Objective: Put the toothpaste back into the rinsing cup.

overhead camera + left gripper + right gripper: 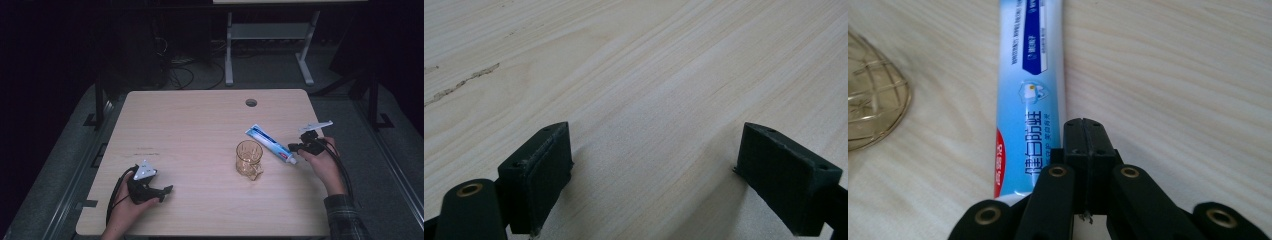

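Note:
A blue and white toothpaste tube (270,144) lies flat on the table (190,125), right of centre, its cap end toward the right hand. Just left of it stands an amber glass mug (249,159). My right gripper (295,148) is at the tube's cap end. In the right gripper view its jaws are pressed together (1087,135) with nothing between them, beside and slightly over the toothpaste tube (1030,75); the mug's rim (873,110) shows at the left. My left gripper (167,190) rests near the front left of the table, open (656,165) over bare wood.
A round cable hole (251,102) sits near the table's far edge. Beyond the table are a white desk frame (270,35) and loose cables on the floor (185,70). Each gripper's cable trails back along its forearm.

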The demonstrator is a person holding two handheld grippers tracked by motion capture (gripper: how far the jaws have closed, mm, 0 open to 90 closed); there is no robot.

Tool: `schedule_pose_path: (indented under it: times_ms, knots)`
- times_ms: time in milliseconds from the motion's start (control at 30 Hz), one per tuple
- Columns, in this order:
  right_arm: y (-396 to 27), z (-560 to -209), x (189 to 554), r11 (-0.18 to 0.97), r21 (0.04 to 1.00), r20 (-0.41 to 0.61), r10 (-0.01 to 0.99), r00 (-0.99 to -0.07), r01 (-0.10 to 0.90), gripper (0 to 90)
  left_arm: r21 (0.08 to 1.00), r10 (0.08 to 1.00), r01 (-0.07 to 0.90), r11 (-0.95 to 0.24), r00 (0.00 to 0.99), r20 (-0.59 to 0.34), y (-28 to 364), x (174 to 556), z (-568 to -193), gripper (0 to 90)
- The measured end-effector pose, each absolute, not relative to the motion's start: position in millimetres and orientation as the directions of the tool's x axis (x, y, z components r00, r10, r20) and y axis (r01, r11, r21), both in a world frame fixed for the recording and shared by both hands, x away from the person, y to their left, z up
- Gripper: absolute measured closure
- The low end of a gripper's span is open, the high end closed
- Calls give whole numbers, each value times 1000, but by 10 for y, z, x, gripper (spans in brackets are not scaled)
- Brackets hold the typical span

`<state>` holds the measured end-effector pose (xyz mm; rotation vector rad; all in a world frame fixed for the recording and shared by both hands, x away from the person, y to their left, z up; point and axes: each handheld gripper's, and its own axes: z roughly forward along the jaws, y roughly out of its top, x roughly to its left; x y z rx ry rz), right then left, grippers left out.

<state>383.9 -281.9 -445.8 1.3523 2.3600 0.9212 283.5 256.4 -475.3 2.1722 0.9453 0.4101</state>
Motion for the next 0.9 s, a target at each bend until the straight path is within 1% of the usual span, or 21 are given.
schedule_pose_path:
  times_ms: [367, 600, 700, 733, 767, 800, 833, 867, 900]
  knots:
    - [-2709, -4457, 3688, 413, 631, 79, 808, -584, 657, 900, 724, 733, 503, -471, 680, 4, 2564, 2835, -4753, 132]
    - [-2695, -4413, 3677, 403, 640, 83, 810, -581, 654, 894, 724, 733, 503, -471, 680, 4, 2564, 2835, -4753, 132]
    - [-2693, -4333, 3663, 384, 647, 84, 823, -563, 658, 838, 724, 733, 504, -471, 680, 3, 2564, 2835, -4753, 132]
    - [-2687, -4280, 3660, 378, 651, 82, 827, -557, 658, 793, 724, 733, 504, -471, 680, 3, 2565, 2835, -4753, 132]
    - [-2687, -4280, 3660, 378, 651, 82, 827, -557, 658, 793, 724, 733, 504, -471, 680, 3, 2565, 2835, -4753, 132]
    - [-2675, -4248, 3658, 375, 653, 78, 830, -552, 658, 772, 724, 733, 504, -471, 680, 4, 2565, 2836, -4753, 132]
    - [-2648, -4187, 3672, 371, 659, 68, 837, -544, 654, 700, 724, 733, 504, -471, 680, 3, 2565, 2836, -4753, 132]
    - [-2648, -4187, 3672, 371, 659, 68, 837, -544, 654, 700, 724, 733, 504, -471, 680, 4, 2565, 2836, -4753, 132]
    - [-2631, -4160, 3683, 369, 662, 61, 841, -538, 652, 674, 724, 733, 504, -471, 680, 3, 2565, 2836, -4753, 132]
